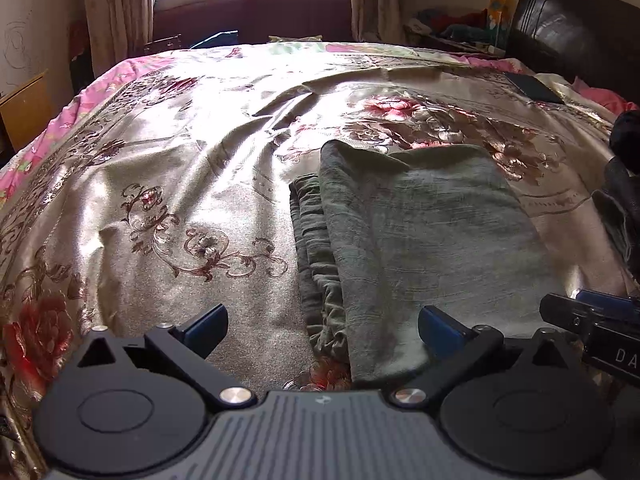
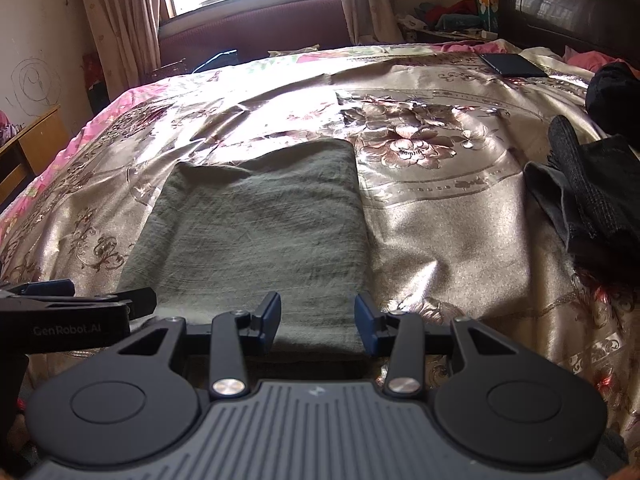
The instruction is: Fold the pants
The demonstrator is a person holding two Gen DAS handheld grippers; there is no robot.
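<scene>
Nearest, the left gripper [image 1: 323, 330] hangs with its fingers spread wide over the near left edge of the grey-green pants [image 1: 404, 240], holding nothing. Just to its right, the right gripper [image 2: 317, 322] has its fingers partly apart, straddling the near hem without pinching it. The pants lie already folded into a compact rectangle in the middle of the floral bedspread [image 1: 160, 184], bunched layers showing along their left side. The fold looks nearly finished; one more fold would call for both grippers to close on the near edge. Further right sits a heap of dark clothes [image 2: 588, 196].
</scene>
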